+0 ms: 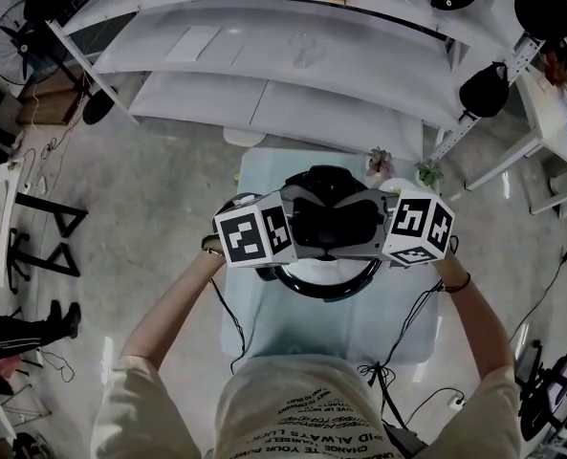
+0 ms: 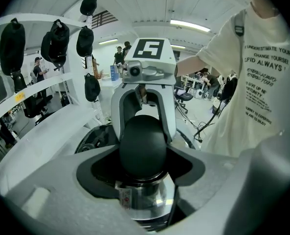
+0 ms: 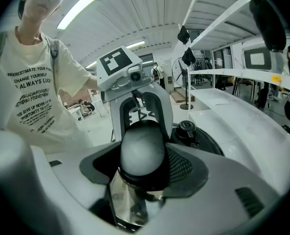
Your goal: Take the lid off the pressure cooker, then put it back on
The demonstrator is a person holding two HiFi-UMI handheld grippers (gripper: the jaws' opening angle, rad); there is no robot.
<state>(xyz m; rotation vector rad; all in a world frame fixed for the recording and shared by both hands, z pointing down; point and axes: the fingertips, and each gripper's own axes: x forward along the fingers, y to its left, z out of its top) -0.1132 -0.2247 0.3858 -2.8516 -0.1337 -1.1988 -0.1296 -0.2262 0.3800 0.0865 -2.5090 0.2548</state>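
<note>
A: Quick, where's the cooker?

B: The pressure cooker [image 1: 326,285] is about mid-tabletop [image 1: 264,328], slightly nearer the far edge. The person stands at the near edge. Two small plants [image 1: 380,162] are by the far right corner, apart from it.

A: Left gripper?

B: The left gripper [image 2: 143,154] comes in from the cooker's left. Its jaws are set wide and clamped on the black left handle [image 2: 141,133], which fills the gap between them. The shiny steel body [image 2: 145,199] is right under the handle.

A: Right one?

B: Mirror of that. The right gripper [image 3: 142,155] has wide jaws closed on the right handle [image 3: 142,148], with glare on it and steel below. Each gripper shows across the pot in the other's view.

A: Lid on or off?

B: The black lid [image 3: 203,143] looks on the pot, just behind the right handle, with the valve knob [image 3: 188,128] upright on top. I can't tell if it's locked. In the head view both grippers cover most of it.

A: Pot on the table or lifted?

B: Can't tell.
</note>
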